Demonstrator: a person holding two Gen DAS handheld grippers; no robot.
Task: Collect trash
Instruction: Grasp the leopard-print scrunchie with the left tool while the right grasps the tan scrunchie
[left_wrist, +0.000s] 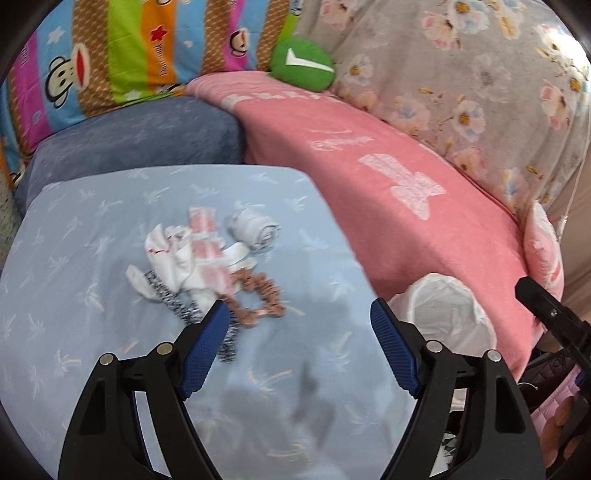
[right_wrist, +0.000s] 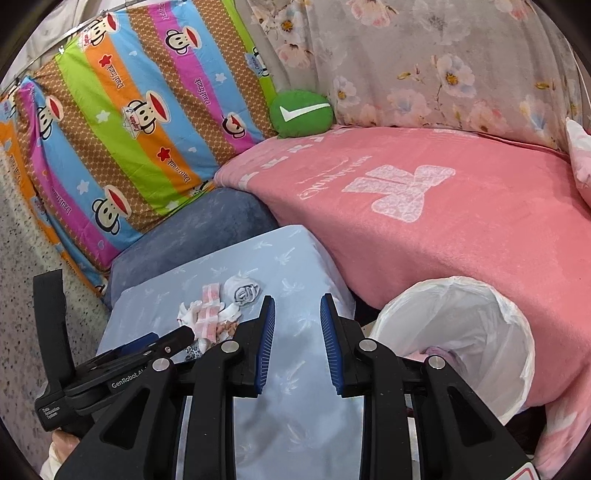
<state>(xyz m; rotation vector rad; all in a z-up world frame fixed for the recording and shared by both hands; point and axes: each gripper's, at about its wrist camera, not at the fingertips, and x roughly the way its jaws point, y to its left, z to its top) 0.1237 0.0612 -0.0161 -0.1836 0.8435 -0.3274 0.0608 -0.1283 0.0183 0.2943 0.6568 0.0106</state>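
Both grippers hang empty over the light blue cushion (left_wrist: 110, 221): left gripper (left_wrist: 299, 325) spread wide, right gripper (right_wrist: 297, 325) parted less. Just beyond the left gripper's left finger lies the trash pile (left_wrist: 192, 251) of crumpled tissues and wrappers, with a brown scrunchie (left_wrist: 258, 295). To the right gripper's right stands the white-lined bin (right_wrist: 509, 332), something pale purple inside; the left view shows only its rim and liner, not its contents

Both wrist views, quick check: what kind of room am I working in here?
Most likely a bedroom or sleeping corner: a pink blanket spread over bedding, a striped monkey-print pillow propped behind, and a floral quilt. A lined bin stands beside the light blue cushion.
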